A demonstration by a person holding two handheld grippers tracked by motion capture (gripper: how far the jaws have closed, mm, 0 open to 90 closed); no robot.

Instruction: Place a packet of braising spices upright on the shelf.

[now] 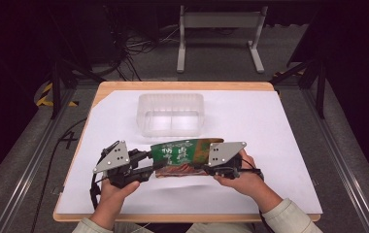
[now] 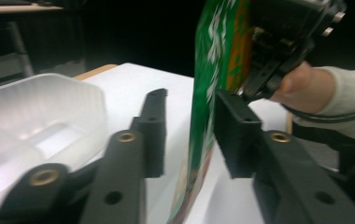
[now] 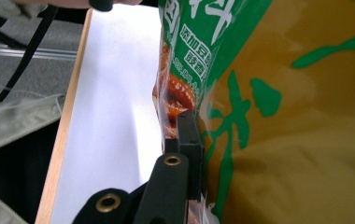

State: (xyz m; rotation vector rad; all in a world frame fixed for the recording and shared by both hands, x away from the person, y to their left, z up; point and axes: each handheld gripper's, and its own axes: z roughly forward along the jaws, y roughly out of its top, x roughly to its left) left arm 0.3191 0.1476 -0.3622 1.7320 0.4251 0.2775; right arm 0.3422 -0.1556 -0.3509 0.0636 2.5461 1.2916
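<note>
A green snack bag (image 1: 185, 156) is held off the white sheet (image 1: 270, 136) of the worktop (image 1: 182, 86), stretched sideways between the two tools, in the near half of the worktop just in front of the clear plastic tub (image 1: 171, 113).

Left tool (image 1: 148, 162): jaws spread, one on each face of the bag's left end. In the left gripper view (image 2: 192, 135) the bag (image 2: 213, 70) stands edge-on in the gap — the right-hand jaw is touching or almost touching it, the other stands clear of it. Not pinching.

Right tool (image 1: 206, 162): pressed onto the bag's right end. In the right gripper view one jaw lies flat against the bag (image 3: 283, 116) near its sealed edge; the second jaw is hidden behind the film — taken as pinching.

Open room: bare sheet to the right of the tub and along the near edge under both hands. The tub's near wall is close to the bag's upper edge. The wooden rim of the worktop shows at the far and left sides.
</note>
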